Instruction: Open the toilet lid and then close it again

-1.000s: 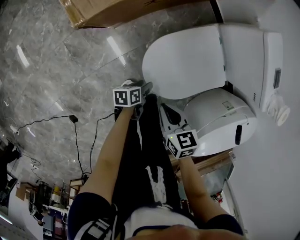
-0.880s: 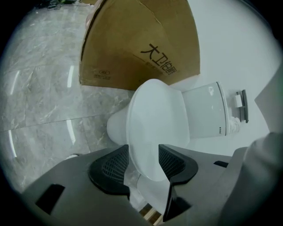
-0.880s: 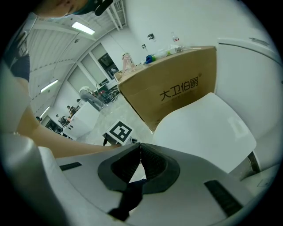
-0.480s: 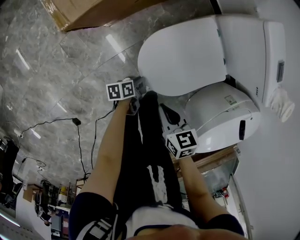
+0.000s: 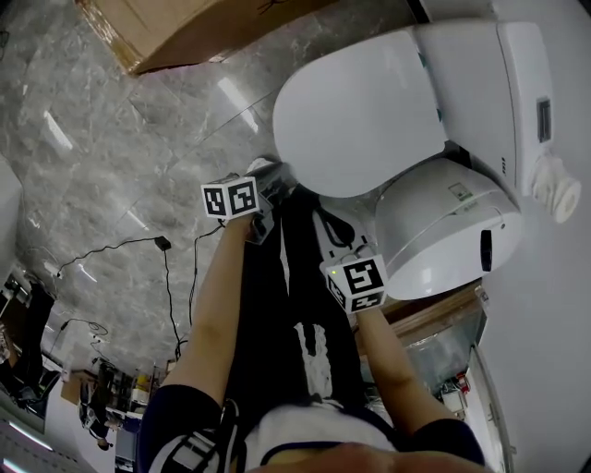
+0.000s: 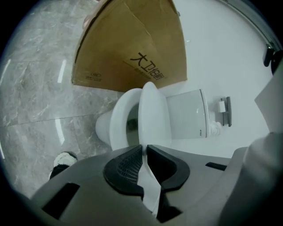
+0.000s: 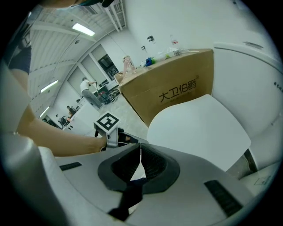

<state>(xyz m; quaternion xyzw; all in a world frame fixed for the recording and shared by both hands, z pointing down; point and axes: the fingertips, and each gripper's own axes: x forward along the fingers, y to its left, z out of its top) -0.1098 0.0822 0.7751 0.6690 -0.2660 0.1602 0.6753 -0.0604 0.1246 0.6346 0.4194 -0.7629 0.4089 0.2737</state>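
Note:
The white toilet lid point(image 5: 360, 115) lies low over the bowl. In the left gripper view the lid point(image 6: 152, 117) stands slightly raised off the bowl rim point(image 6: 118, 119), with a dark gap showing beneath it. My left gripper point(image 5: 277, 177) is at the lid's front edge; its jaws are closing, and the white edge runs between the pads point(image 6: 144, 148), which press on it. My right gripper point(image 5: 326, 224) hangs nearer my body, apart from the toilet. Its jaws point(image 7: 140, 148) meet at the tips with nothing in them. The lid point(image 7: 199, 123) fills that view's right side.
A cardboard box point(image 5: 203, 28) stands on the marble floor beyond the toilet. A second rounded white fixture point(image 5: 443, 231) sits to the right, by my right hand. The tank point(image 5: 499, 83) and a paper roll point(image 5: 559, 199) are at the wall. Cables point(image 5: 171, 268) trail at left.
My left gripper has gone in to the lid's front edge and has come up a little. The right gripper has kept its place.

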